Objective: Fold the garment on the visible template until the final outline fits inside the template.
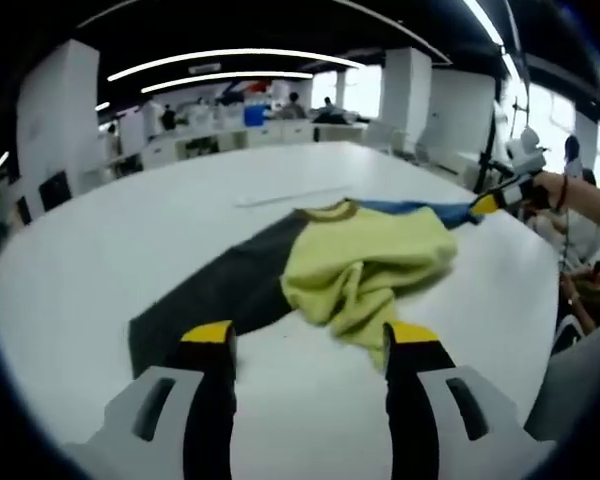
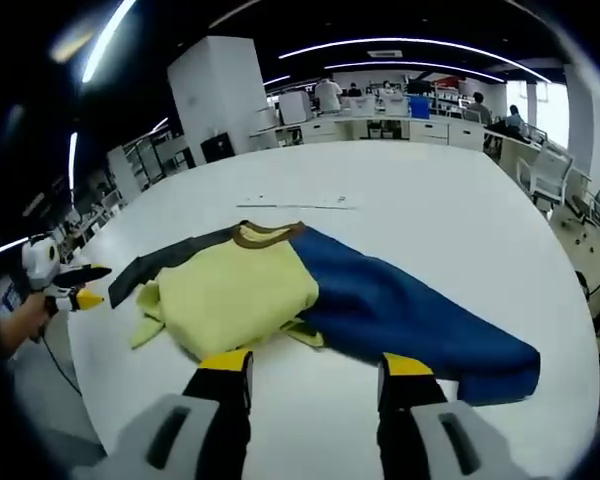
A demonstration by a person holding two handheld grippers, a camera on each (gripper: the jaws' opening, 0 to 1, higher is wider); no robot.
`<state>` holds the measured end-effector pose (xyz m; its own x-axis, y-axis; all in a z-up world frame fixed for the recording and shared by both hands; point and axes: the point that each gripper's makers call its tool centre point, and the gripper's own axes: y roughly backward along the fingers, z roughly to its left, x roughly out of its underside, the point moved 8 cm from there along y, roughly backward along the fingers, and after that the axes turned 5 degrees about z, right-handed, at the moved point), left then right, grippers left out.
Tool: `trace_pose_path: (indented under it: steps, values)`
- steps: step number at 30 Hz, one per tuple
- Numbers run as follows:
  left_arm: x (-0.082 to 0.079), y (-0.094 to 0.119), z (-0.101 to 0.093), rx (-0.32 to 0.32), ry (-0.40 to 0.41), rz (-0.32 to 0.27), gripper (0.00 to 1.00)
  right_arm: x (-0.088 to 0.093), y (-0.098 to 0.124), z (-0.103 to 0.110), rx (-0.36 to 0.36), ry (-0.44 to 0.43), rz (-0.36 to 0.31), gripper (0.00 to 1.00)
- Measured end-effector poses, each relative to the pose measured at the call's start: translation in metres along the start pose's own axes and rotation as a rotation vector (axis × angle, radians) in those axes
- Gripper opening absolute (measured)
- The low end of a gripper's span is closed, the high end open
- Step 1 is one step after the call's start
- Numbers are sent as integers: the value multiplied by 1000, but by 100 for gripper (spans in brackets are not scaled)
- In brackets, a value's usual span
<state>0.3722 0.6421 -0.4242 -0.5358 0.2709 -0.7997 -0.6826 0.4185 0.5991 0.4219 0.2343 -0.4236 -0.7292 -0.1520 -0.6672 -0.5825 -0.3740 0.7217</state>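
Observation:
A garment lies rumpled on the white table (image 1: 130, 230). Its yellow-green body (image 1: 365, 260) is bunched in the middle, with a dark grey sleeve (image 1: 210, 295) running toward me and a blue sleeve (image 1: 420, 208) running away. My left gripper (image 1: 310, 340) is open just short of the cloth, nothing between its jaws. In the right gripper view the yellow-green body (image 2: 235, 285) sits left of the blue sleeve (image 2: 410, 315), and the grey sleeve (image 2: 170, 262) trails off left. My right gripper (image 2: 317, 365) is open at the cloth's near edge and holds nothing.
A thin pale line (image 1: 290, 197) marks the table beyond the collar, also seen as the line (image 2: 300, 205). The right gripper (image 1: 500, 198) shows by the blue sleeve's end, the left gripper (image 2: 75, 290) by the grey sleeve's end. Desks and people stand far behind.

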Motion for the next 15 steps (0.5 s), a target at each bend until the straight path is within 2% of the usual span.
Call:
trace_pose_path:
  steps: [9, 15]
  values:
    - [18, -3, -33, 50, -8, 21, 48, 7, -20, 1, -9, 0, 10, 42]
    - [25, -10, -45, 85, -38, 42, 40, 12, -34, 1, -4, -14, 3, 34]
